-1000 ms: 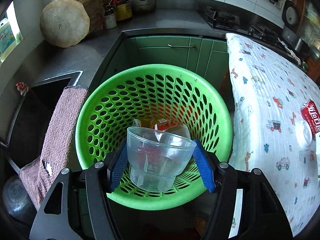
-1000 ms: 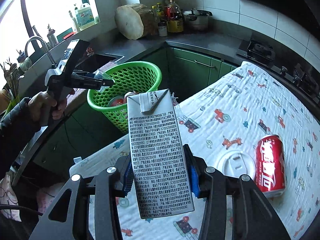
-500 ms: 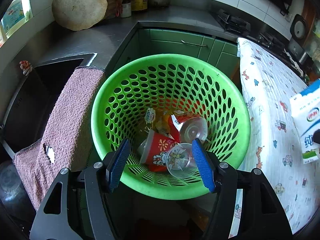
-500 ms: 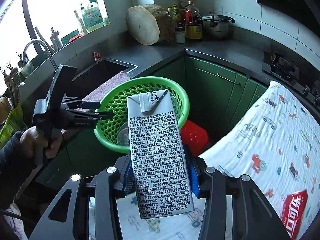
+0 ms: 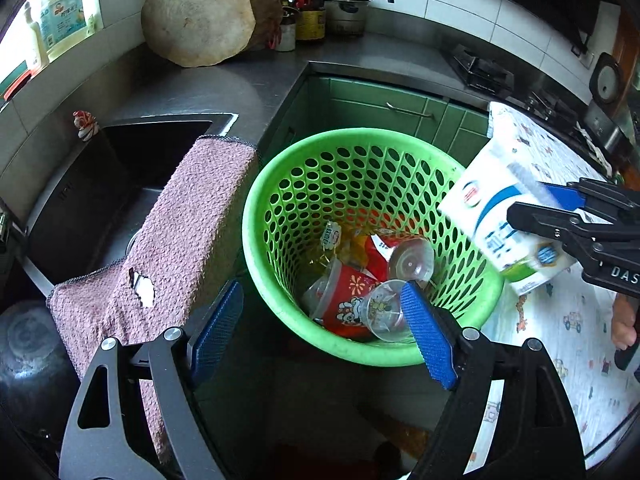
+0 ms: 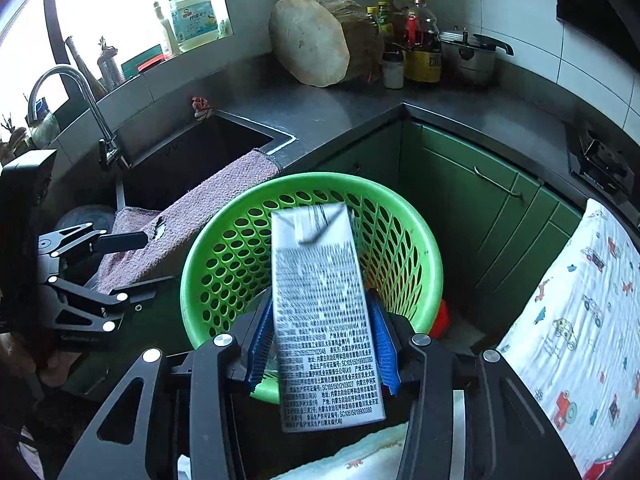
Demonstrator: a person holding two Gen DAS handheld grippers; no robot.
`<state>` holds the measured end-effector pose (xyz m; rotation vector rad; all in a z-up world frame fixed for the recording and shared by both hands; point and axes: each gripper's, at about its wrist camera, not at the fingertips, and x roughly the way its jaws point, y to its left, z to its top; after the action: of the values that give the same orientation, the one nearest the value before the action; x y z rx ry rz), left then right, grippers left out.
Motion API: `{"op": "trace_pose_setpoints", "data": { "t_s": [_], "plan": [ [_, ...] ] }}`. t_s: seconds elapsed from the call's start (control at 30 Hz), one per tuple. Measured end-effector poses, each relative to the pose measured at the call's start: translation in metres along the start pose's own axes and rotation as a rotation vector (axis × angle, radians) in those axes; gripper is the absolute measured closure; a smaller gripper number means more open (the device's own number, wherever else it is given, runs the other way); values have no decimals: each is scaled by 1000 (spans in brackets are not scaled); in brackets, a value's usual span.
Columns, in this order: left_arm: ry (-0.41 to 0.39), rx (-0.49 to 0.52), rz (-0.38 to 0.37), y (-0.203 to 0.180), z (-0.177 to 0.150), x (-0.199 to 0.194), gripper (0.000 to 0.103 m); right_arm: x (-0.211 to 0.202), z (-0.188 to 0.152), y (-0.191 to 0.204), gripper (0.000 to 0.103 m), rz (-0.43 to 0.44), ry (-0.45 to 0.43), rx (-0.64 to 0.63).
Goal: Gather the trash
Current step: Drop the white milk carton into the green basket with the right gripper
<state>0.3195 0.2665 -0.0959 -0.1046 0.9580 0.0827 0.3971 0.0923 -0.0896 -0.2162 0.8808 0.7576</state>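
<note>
A green perforated basket (image 5: 280,184) (image 6: 400,208) holds trash: a red printed cup (image 5: 344,300), a clear plastic cup (image 5: 384,312) lying on its side, and wrappers. My left gripper (image 5: 320,320) (image 6: 100,272) hangs over the basket's near left rim; its jaws are opening with nothing between them. My right gripper (image 6: 322,332) (image 5: 560,208) is shut on a white milk carton (image 6: 320,280) (image 5: 504,216). It holds the carton tilted above the basket's right rim.
A pink towel (image 5: 172,240) drapes over the edge of the dark sink (image 5: 120,168), left of the basket. A table with a printed cloth (image 5: 568,320) stands to the right. A wooden chopping block (image 5: 200,16), bottles and a pot stand on the back counter. Green cabinets (image 6: 480,208) are behind the basket.
The clear cup has left my left gripper and lies in the basket; that gripper has shifted left and spread wider. My right gripper has carried the carton from the table to the basket.
</note>
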Motion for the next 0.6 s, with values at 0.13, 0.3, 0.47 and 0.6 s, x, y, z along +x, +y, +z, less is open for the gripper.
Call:
{"op": "trace_pose_setpoints", "data": {
  "t_s": [0.13,0.3,0.47,0.6],
  "plan": [
    [7,-10,1,2,-4,0,22,11,7,2,46,4,-4,9],
    [10,2,0,-2,-6,-1,22,0,4,4,43,2,-19,10],
    [0,0,-14,-9,-2,-3,20,-31,-11,-3,37,-31,-50,3],
    [-11,22,-36,-23,2,-5,20,-61,-31,-15,32,-71,-69,13]
  ]
}}
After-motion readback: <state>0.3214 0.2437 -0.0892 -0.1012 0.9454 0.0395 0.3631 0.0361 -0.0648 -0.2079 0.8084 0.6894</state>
